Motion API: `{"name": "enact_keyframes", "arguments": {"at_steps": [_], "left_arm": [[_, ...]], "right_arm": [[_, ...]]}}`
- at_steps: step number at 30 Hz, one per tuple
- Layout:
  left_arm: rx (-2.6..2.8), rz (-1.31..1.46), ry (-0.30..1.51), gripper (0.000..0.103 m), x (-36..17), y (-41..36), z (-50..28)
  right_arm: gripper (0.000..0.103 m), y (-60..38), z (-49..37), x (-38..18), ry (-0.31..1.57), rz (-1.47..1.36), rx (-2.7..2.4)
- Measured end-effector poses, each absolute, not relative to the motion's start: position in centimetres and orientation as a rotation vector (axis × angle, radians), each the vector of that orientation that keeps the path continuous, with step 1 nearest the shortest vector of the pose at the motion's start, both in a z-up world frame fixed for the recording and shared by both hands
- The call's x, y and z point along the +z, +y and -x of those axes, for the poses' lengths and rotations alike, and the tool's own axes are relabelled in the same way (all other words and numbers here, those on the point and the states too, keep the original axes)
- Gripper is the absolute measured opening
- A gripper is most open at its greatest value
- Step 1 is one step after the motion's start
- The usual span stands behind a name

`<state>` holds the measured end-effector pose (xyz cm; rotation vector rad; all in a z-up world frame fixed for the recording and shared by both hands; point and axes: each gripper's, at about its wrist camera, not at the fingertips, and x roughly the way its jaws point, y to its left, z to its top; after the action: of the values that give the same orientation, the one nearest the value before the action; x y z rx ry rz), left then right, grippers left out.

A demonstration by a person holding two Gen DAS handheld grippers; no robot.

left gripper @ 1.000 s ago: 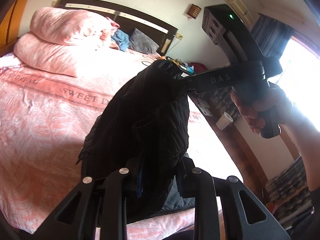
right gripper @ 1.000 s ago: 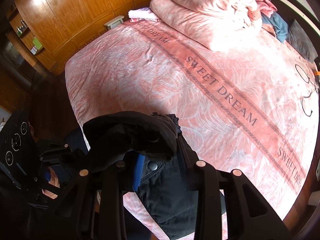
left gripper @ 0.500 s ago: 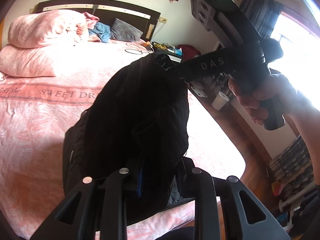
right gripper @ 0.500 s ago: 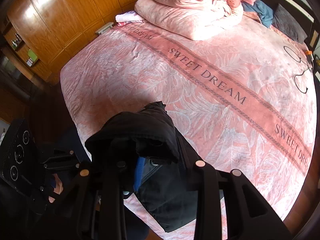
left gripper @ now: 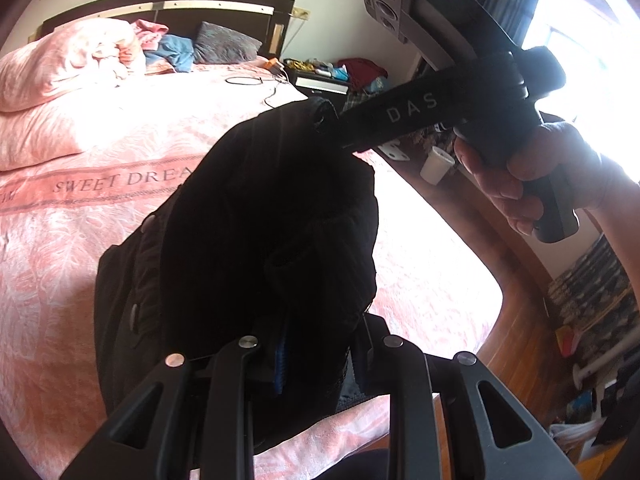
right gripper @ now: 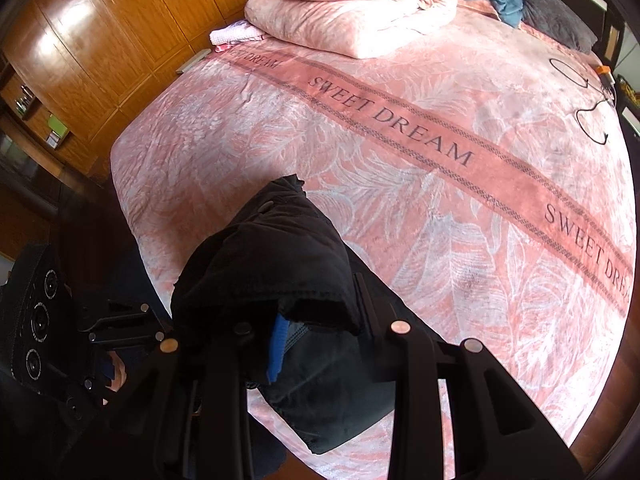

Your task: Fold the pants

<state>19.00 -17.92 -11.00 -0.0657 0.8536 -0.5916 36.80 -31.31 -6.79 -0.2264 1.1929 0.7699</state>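
A: Where are the pants (left gripper: 272, 240) right now?

B: Held up over the near edge of the bed (right gripper: 440, 208), bunched into a dark bundle between the two tools. The lower part of the cloth hangs down and lies on the pink bedspread by the bed's edge

A: What is the left tool (left gripper: 316, 360) doing?

B: Its fingers are closed on a thick fold of the black cloth, which fills the gap between them. A strip of blue shows on the inside of one finger, pressed against the fabric

A: And the right tool (right gripper: 316, 336)?

B: The same: it is clamped on the pants, with a wad of cloth draped over and between its fingers. From the left wrist view, the tip of the right tool goes into the top of the bundle, and a hand (left gripper: 516, 176) grips its handle at the right

A: So both hold the same piece?

B: Yes, at two different spots, close together, with the left tool showing at the lower left of the right wrist view

A: What else is on the bed?

B: A pile of pink quilts (right gripper: 352, 4) at the head, a grey pillow (left gripper: 226, 44) by the headboard, and a black cable (right gripper: 588, 92) lying loose on the far side. A wooden wardrobe (right gripper: 100, 32) stands beside the bed
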Motion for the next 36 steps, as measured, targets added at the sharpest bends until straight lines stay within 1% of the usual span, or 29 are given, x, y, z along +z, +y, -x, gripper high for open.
{"name": "enact_keyframes", "arguments": {"at_steps": [17, 36], "left_arm": [[-0.613, -0.045, 0.916, 0.024, -14.4, -22.3, -19.8], [-0.611, -0.129, 0.971, 0.024, -17.0, -25.0, -20.7]], "right_arm": [[0.029, -35.8, -36.7, -11.2, 1.209, 0.175, 0.747], [0.027, -38.7, -36.8, -15.0, 1.226, 0.143, 0.741]]}}
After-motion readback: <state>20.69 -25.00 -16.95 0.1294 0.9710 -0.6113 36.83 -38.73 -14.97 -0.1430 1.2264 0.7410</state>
